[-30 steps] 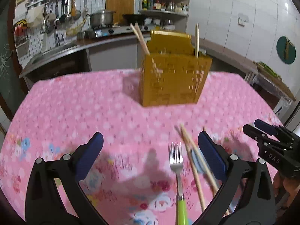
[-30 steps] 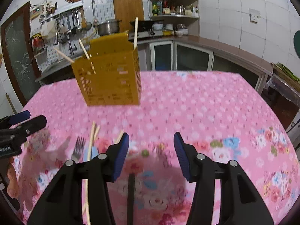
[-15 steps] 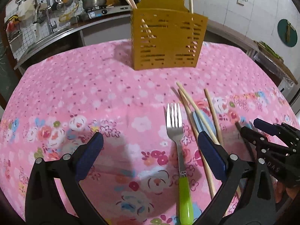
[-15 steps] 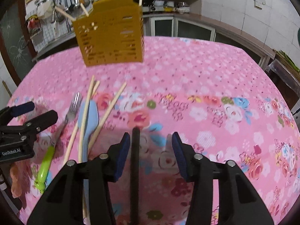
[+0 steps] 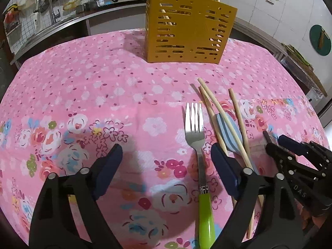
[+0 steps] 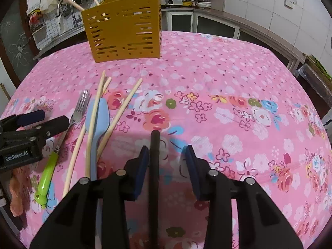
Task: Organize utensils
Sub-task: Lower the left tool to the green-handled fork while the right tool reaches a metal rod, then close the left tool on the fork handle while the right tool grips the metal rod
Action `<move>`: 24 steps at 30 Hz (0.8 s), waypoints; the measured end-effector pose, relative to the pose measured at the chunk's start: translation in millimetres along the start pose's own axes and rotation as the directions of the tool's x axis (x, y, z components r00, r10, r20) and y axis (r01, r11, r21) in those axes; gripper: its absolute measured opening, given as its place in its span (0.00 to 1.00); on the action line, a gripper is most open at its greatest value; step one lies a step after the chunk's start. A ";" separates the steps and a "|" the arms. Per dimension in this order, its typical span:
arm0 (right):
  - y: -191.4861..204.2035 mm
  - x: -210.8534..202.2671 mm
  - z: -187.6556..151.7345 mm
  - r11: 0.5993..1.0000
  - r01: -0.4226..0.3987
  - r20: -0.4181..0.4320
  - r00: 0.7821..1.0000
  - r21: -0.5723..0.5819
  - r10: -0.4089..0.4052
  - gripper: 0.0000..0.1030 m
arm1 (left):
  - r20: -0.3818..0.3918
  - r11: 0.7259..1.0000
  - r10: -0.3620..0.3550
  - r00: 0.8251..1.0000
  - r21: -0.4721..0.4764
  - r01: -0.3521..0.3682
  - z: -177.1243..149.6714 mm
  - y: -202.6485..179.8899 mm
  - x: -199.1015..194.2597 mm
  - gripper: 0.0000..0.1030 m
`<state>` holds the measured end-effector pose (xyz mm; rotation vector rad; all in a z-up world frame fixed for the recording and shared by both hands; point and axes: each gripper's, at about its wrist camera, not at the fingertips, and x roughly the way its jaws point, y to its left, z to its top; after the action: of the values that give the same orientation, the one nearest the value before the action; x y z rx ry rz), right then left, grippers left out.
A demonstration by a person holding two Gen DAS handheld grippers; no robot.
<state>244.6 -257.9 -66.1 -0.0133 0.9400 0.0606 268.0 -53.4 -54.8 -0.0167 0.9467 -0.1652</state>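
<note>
While open, left tool (image 5: 166, 164) straddles fork (image 5: 196, 132).

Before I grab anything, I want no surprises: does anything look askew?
Yes: one chopstick lies across the blue spoon, pinning it. The fork lies apart, beside them.

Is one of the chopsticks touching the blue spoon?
Touching. In the right wrist view one chopstick lies straight across the blue spoon; the left wrist view shows the same.
</note>
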 end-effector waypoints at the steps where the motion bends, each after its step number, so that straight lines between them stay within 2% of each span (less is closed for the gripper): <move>1: 0.5 0.1 0.0 1.000 0.007 0.003 1.000 -0.006 -0.007 0.30 | -0.002 1.000 -0.002 1.000 0.003 0.002 -0.5 -1.3 0.3 0.79; 3: 1.2 1.5 2.4 1.000 0.012 0.006 1.000 -0.013 -0.012 0.18 | -0.003 1.000 -0.003 1.000 0.008 0.003 -0.7 -2.1 -0.1 0.78; 5: -1.2 2.9 6.1 1.000 0.013 -0.001 1.000 -0.011 -0.013 0.10 | -0.004 1.000 -0.004 1.000 0.015 0.004 -1.0 -3.6 -0.4 0.78; 7: -5.7 5.3 9.3 1.000 0.020 -0.004 1.000 -0.004 -0.020 0.09 | -0.008 1.000 -0.006 1.000 0.020 0.006 -0.7 -4.4 0.2 0.77; 15: -22.9 17.2 25.8 0.999 -0.012 -0.037 0.999 0.044 0.014 0.09 | -0.043 0.999 -0.003 0.999 0.034 0.005 6.5 -9.0 9.5 0.63; 18: -23.1 18.8 28.2 0.999 -0.013 -0.056 0.998 0.046 0.015 0.09 | -0.068 0.999 0.005 0.998 0.050 -0.001 9.1 -15.3 11.9 0.55; 20: -22.8 19.3 29.0 0.999 -0.010 -0.065 0.998 0.044 0.013 0.09 | -0.090 0.997 0.034 0.995 0.079 -0.026 9.9 -22.5 13.3 0.46; 23: -22.1 19.7 29.8 0.999 -0.006 -0.081 0.997 0.043 0.009 0.09 | -0.112 0.996 0.036 0.993 0.085 -0.026 10.1 -25.2 11.1 0.33; 24: -21.9 20.1 30.1 0.999 -0.003 -0.084 0.996 0.039 0.006 0.09 | -0.118 0.996 0.033 0.992 0.088 -0.023 10.4 -25.6 11.5 0.32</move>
<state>282.0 -277.7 -64.9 0.0224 1.0248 0.0464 279.6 -81.0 -55.8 0.0868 1.0583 -0.1827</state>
